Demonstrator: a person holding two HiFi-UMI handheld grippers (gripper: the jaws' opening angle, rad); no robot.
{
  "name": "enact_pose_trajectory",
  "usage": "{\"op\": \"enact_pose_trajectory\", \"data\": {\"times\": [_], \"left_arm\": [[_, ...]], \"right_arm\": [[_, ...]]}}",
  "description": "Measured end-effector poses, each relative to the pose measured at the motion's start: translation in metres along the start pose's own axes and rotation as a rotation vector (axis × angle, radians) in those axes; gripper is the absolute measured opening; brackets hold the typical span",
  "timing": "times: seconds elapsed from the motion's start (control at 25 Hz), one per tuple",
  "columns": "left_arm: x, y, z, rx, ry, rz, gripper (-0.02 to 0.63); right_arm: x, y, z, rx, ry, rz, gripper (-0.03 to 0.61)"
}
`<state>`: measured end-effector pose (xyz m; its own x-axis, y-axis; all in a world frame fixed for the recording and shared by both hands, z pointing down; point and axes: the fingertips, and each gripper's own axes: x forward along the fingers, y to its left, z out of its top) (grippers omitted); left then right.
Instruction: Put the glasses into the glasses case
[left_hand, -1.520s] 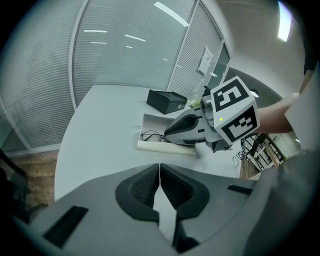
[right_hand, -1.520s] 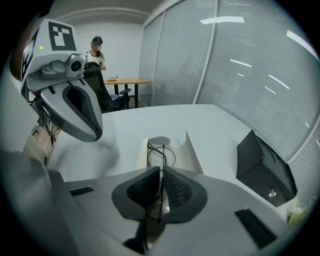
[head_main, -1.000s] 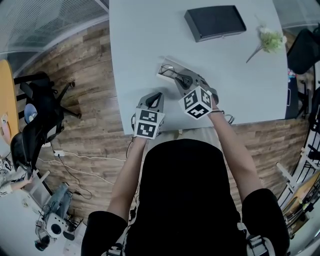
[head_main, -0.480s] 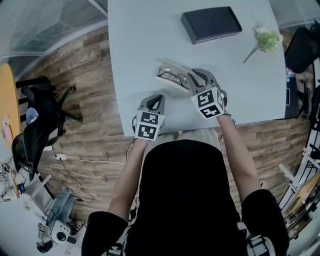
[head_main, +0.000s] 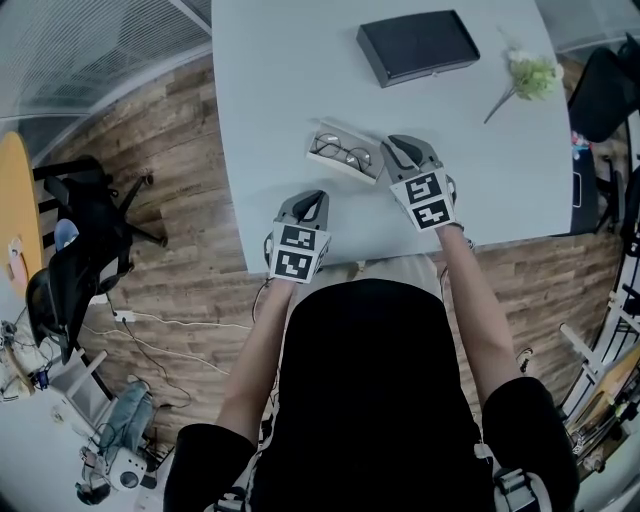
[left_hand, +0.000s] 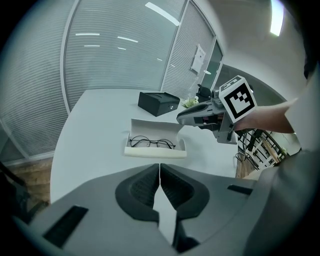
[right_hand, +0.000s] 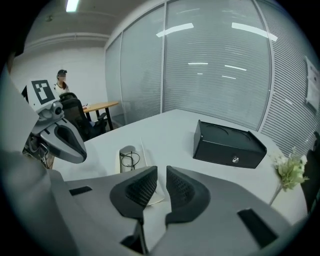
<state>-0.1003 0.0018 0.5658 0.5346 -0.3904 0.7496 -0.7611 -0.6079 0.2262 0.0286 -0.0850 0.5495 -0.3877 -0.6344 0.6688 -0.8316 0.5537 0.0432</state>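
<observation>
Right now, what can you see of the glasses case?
The glasses case is white, smooth, hard-looking and oblong. It lies open on the pale table, its lid standing up along the far side. Thin wire-framed glasses lie inside it. The right gripper is near one end; neither gripper holds it.

Glasses (head_main: 346, 155) in case (head_main: 340, 172), box (head_main: 418, 45) behind it on table (head_main: 280, 80), flower (head_main: 530, 75) right of box
</observation>
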Motion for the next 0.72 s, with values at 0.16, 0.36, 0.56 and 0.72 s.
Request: {"op": "enact_pose_trajectory", "data": {"times": [0.16,0.36,0.56,0.72], "left_arm": [[0.0,-0.003,0.0,0.002,-0.002,-0.002,0.025],[-0.001,-0.008,-0.001,0.001,0.0,-0.009,0.025],[-0.004,-0.008,-0.004,0.0,-0.003,-0.009,0.025],[-0.004,-0.008,-0.005,-0.002,-0.006,-0.009,0.025]], "right_arm": [[-0.003,0.007,-0.002,0.019,-0.005,0.015,0.074],[-0.006,0.016,-0.005,0.018,-0.004,0.035,0.071],[-0.01,0.029,-0.008,-0.002,-0.005,0.059,0.071],[-0.01,0.04,-0.013,-0.014,0.003,0.077,0.071]]}}
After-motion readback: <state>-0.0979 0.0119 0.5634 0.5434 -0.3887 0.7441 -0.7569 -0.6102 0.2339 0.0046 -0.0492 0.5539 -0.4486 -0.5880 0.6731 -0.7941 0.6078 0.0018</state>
